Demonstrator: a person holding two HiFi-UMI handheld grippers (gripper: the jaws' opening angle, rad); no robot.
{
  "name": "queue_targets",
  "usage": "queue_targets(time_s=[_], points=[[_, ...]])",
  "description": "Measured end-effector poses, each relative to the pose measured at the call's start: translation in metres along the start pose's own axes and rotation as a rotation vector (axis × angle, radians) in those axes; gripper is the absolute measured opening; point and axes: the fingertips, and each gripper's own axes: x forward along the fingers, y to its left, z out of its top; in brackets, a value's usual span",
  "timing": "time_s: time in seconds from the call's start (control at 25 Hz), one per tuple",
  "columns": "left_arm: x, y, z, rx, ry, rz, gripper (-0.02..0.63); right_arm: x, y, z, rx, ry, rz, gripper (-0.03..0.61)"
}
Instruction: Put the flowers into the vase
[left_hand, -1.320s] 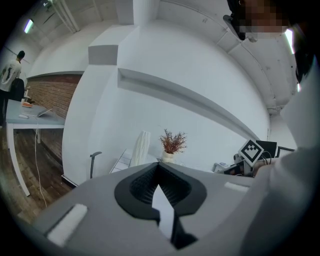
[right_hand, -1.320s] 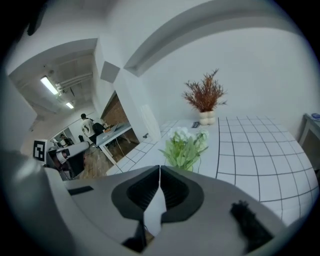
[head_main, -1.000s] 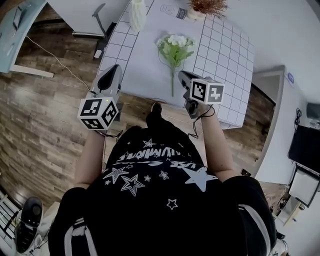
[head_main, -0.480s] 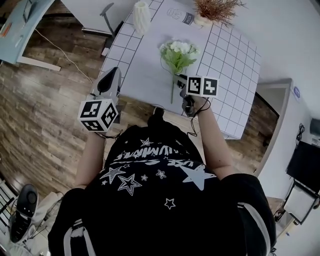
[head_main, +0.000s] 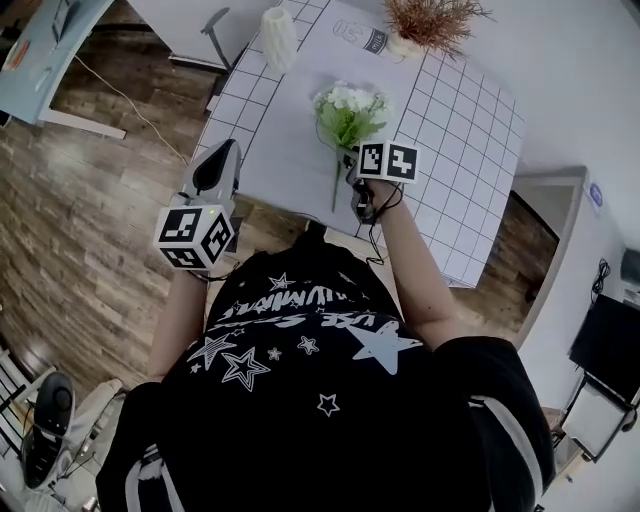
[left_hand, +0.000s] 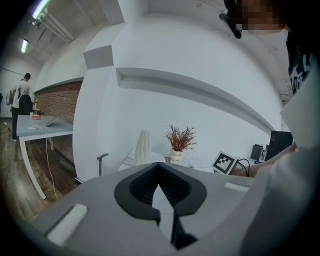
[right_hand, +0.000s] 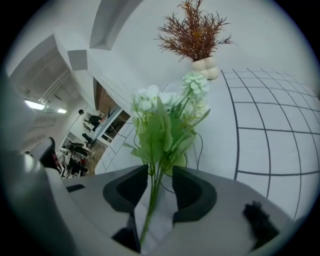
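Potted dried plant (head_main: 432, 18) on gridded table (head_main: 470, 130)

Right gripper (right_hand: 159, 192), jaws just opened and apart, stems of the flowers (right_hand: 162, 117) between them.

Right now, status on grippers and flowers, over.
Left gripper shut, empty, by the table's edge. Right gripper jaws just opening, flowers' stems between them, unpinched. Flowers lie on table; vase stands far left, nothing between.

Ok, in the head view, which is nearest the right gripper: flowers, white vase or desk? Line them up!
1. flowers, stems between its jaws, which have just been opening.
2. white vase, far left edge of the table.
3. desk, far off, top-left corner.
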Motion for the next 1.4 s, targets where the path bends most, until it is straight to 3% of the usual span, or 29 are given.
queue_targets(time_s=[0.44, 0.52, 0.6, 1.0, 1.4], points=[[0.013, -0.010, 0.004, -0.004, -0.010, 0.003, 0.009, 0.014, 0.012, -0.001, -0.099, 0.048, -0.020, 0.157], [0.018, -0.013, 0.004, 0.006, -0.002, 0.001, 0.009, 0.016, 0.020, -0.002, -0.135, 0.056, 0.013, 0.087], [0.022, -0.018, 0.005, 0.014, 0.008, -0.003, 0.009, 0.017, 0.025, -0.003, -0.148, 0.059, 0.048, 0.070], [0.055, -0.033, 0.017, 0.036, 0.020, -0.029, 0.009, 0.001, 0.015, 0.006, -0.031, -0.013, 0.204, 0.026], [0.082, -0.023, 0.019, 0.033, 0.067, -0.076, 0.009, -0.046, 0.021, 0.045, 0.199, -0.257, 0.423, 0.020]])
